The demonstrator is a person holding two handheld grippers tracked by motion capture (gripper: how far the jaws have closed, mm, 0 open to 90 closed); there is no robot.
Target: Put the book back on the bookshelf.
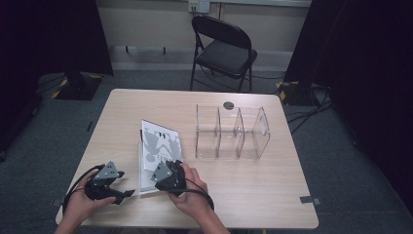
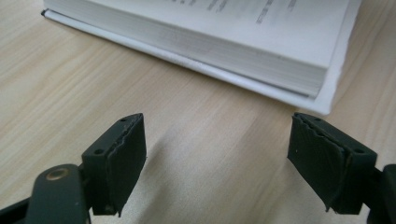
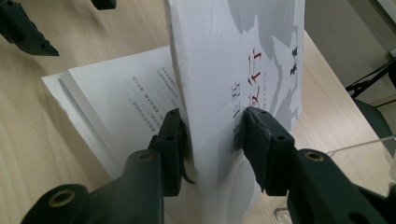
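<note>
Right gripper view shows the right gripper (image 3: pixel 212 137) with its jaws closed on the raised front cover (image 3: pixel 233 70) of a white book (image 3: pixel 116 107), one pad under the cover and one against its printed face, so the cover stands up off the page block. In the high view the book (image 1: pixel 158 146) lies in the lower centre of the frame, on the wooden table (image 1: pixel 253 195), just left of a clear acrylic divider rack (image 1: pixel 233 132); the right gripper (image 1: pixel 168 176) sits at the book's near edge.

The left gripper (image 1: pixel 127 193) waits at the lower left of that view, beside the book. In the left gripper view its jaws stand wide apart with nothing between them, the pads (image 2: pixel 123 154) low over the bare table, and the book's page edges (image 2: pixel 233 53) cross the upper part of the frame.

To open the cover well, I judge the right gripper should swing it in an arc about the spine rather than pull straight up, keeping the pinch light enough not to crease the card. The left gripper could press on the page block so the book does not slide or lift.
</note>
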